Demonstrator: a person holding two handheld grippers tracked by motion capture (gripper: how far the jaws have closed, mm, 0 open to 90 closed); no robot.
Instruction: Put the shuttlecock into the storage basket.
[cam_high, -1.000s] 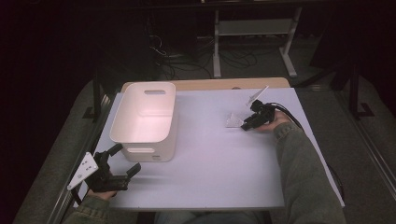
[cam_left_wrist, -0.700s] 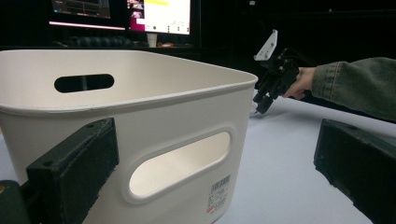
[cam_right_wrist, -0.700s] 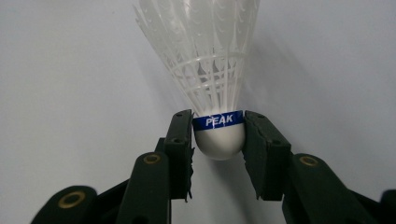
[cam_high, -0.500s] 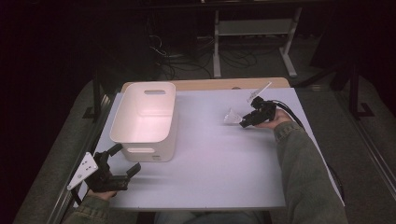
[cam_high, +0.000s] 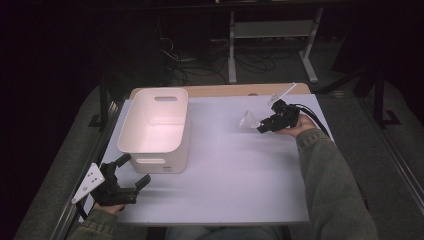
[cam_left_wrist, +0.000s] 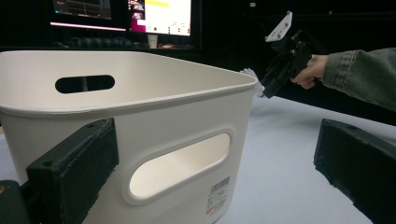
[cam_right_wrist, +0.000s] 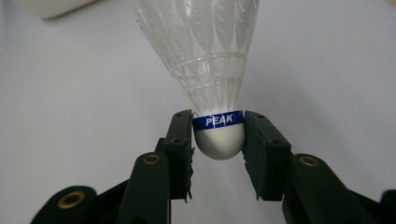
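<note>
— Judging by the right gripper (cam_right_wrist: 218, 135), the pick-up is done: its jaws are closed on the white cork base of the shuttlecock (cam_right_wrist: 212, 84), pinching it at the blue band, with the feather skirt pointing away from the hand.

— And where does that put it over the desk (cam_high: 235, 170)?

— Toward the far right side. In the high view the shuttlecock (cam_high: 248, 120) sits at the tip of the right gripper (cam_high: 263, 125), well apart from the white bin (cam_high: 155, 127). Whether it is lifted clear or touching the surface, I cannot tell.

— So what is left?

— Probably carrying it across and letting it go in the bin, which looks empty as far as its inside shows.

— The other hand?

— The left gripper (cam_high: 132, 172) rests near the desk's near-left corner, jaws spread wide and holding nothing, just beside the bin's (cam_left_wrist: 140, 121) near wall.
</note>
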